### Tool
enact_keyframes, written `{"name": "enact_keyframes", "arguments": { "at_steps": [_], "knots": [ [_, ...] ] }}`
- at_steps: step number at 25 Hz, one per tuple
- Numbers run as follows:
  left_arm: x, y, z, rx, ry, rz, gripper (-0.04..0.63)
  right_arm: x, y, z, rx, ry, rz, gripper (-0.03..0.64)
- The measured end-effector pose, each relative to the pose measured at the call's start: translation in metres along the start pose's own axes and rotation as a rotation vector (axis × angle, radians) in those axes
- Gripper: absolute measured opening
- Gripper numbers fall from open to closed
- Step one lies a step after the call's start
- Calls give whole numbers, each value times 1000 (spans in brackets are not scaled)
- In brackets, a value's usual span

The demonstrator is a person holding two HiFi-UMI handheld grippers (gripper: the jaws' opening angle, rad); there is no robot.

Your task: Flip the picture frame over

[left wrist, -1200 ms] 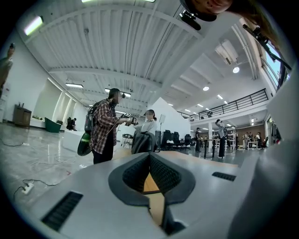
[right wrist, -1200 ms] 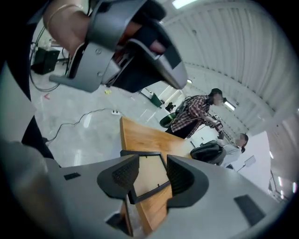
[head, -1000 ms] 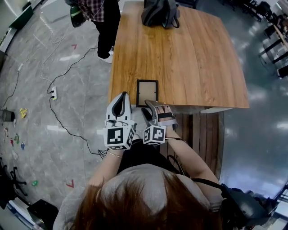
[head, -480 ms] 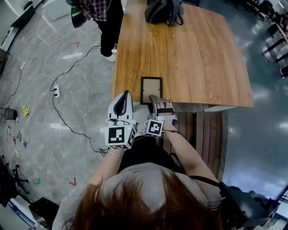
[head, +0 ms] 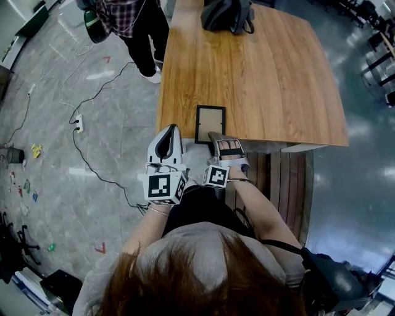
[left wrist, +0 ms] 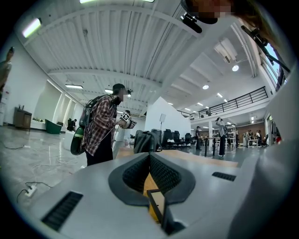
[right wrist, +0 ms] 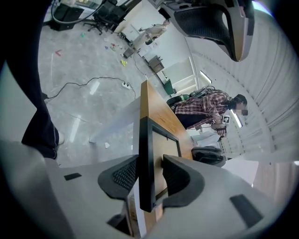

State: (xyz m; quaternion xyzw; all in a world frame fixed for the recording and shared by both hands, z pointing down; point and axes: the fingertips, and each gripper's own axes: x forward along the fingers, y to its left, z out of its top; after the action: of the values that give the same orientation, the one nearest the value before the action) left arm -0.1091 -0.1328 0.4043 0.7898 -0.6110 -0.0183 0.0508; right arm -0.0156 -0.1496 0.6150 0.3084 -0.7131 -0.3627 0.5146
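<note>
- Right gripper [right wrist: 149, 163]: its jaws are closing around the near edge of the picture frame [head: 210, 123]. The black rim stands on end between the two pads. A sliver of gap still shows on one side, so the grip does not look firm yet.
- A second earlier, this gripper sat short of the frame, off its near-left corner. It has since come forward and down until its jaws straddle the rim.
- That suggests the reach is over and the pinch is under way. Lifting the edge and turning the frame over remain to be done.
- The frame lies flat on the wooden table [head: 259, 74], right at the edge nearest the person and left of centre.
- Left gripper [head: 170, 129]: tips together, nothing held. It is parked level, just beside the frame's left side, off the table edge.
- The count: one frame, two grippers, one table.
- One black bag [head: 226, 15] sits at the table's far end.
- One bystander in a plaid shirt [head: 129, 18] stands on the floor beside the table.
- One power strip [head: 77, 123] and its cable lie on the grey floor. A few distant figures show in the left gripper view.
</note>
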Motion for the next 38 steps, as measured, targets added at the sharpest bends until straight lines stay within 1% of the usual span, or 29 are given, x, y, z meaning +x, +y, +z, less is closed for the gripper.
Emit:
{"name": "enact_keyframes", "arguments": {
  "at_steps": [1, 3, 5, 6, 8, 11, 13, 17, 20, 22, 24, 28, 30, 33, 34, 36, 38],
  "knots": [
    [0, -1, 1, -1, -2, -1, 8, -4, -3, 2, 9, -18, -4, 162],
    [0, 0, 2, -1, -5, -3, 8, -16, -14, 11, 41, -70, -28, 116],
    [0, 2, 2, -2, -9, -2, 8, -27, -30, 22, 97, -122, -56, 87],
    [1, 3, 2, -1, -11, 0, 8, -30, -40, 27, 137, -145, -68, 72],
    [3, 5, 3, -3, -17, 3, 8, -34, -58, 34, 245, -182, -79, 63],
    [7, 3, 7, -5, -27, -1, 8, -38, -80, 32, 416, -189, -94, 61],
    [8, 2, 8, -7, -31, -7, 8, -40, -93, 25, 603, -204, -119, 61],
    [11, 0, 5, -14, -24, -16, 8, -54, -122, 7, 1039, -276, -201, 61],
    [14, -2, 2, -21, -17, -26, 8, -63, -128, -18, 1406, -306, -270, 61],
    [17, -5, 2, -24, -15, -35, 8, -68, -125, -36, 1674, -330, -308, 61],
    [18, -7, 0, -24, -11, -46, 8, -70, -116, -48, 1922, -343, -328, 61],
    [22, -12, -4, -22, -3, -70, 8, -68, -83, -55, 2348, -342, -323, 61],
    [25, -18, -3, -19, 1, -85, 8, -65, -73, -54, 2500, -370, -307, 61],
    [24, -20, -4, -18, 3, -98, 8, -57, -61, -49, 2657, -458, -273, 61],
    [24, -18, -4, -19, 4, -98, 8, -55, -54, -51, 2717, -477, -281, 61],
    [23, -15, -5, -14, 8, -97, 8, -53, -40, -58, 2834, -501, -335, 61],
    [23, -11, -6, -7, 15, -96, 8, -50, -35, -61, 2879, -529, -377, 61]
  ]
}}
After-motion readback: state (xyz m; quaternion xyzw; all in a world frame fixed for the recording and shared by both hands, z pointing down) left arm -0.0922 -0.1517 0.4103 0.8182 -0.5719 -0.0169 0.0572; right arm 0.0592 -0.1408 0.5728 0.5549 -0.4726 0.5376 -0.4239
